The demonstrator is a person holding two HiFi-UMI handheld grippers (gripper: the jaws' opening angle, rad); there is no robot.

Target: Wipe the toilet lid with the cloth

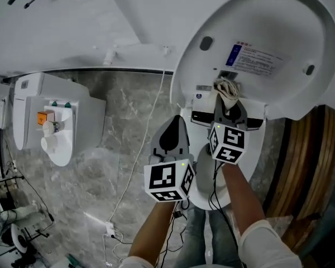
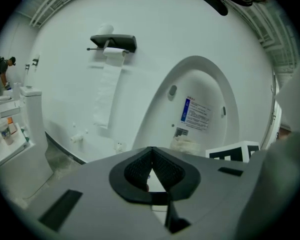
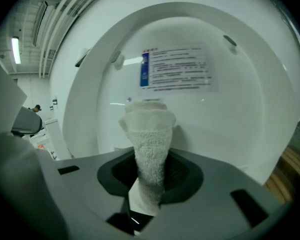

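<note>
I get cool, even white light in the head view, and the raised toilet lid [image 1: 279, 27] reads bright with no hard shadow on it. In the right gripper view a ceiling tube light [image 3: 15, 50] glows far left of the lid, and faint streaks of glare sit on the lid just below its label [image 3: 177, 68], whose print is too soft to read. Both gripper views bow strongly and fall to black corners around the lid. The grey foreground beneath the lid is dim and out of focus.

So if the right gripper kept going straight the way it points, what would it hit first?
Probably the raised toilet lid, just below its printed label; the cloth in the right gripper would touch first. How close is unclear.
</note>
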